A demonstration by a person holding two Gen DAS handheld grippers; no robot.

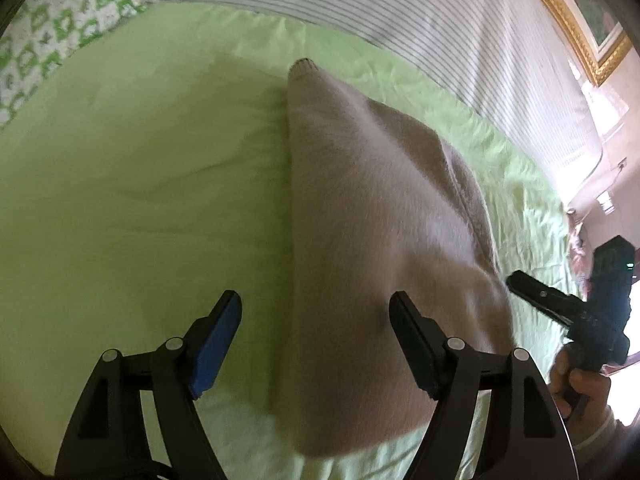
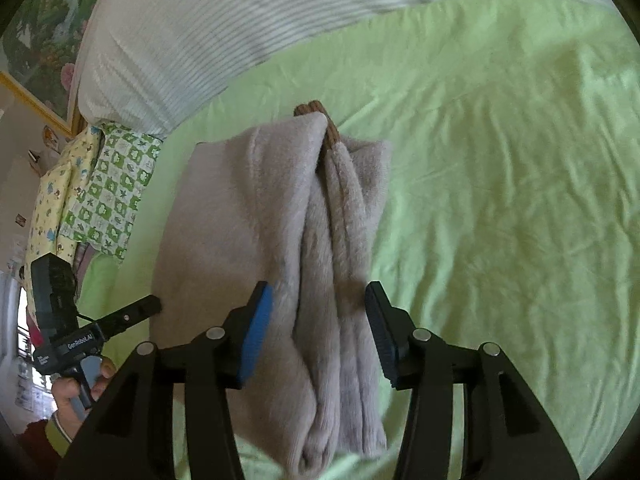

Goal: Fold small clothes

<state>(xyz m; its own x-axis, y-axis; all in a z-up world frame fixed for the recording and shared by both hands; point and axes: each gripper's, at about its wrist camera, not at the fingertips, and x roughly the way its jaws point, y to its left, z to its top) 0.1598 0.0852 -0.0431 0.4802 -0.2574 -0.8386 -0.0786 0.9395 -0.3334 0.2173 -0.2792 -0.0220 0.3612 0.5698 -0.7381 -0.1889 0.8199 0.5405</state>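
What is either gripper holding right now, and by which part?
Nothing. The left gripper and right gripper are both open over the folded garment; no cloth is pinched.

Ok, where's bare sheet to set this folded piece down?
Bare green sheet lies on the right tool's outer side, up to the striped pillow. More lies outside the left tool, bordered by the checked pillow. It is crowded around the beige garment, flanked by both tools.

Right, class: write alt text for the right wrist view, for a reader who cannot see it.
A folded beige fleece garment lies on a green bedsheet, with the right gripper open over its near end. The left gripper is at the garment's left edge.
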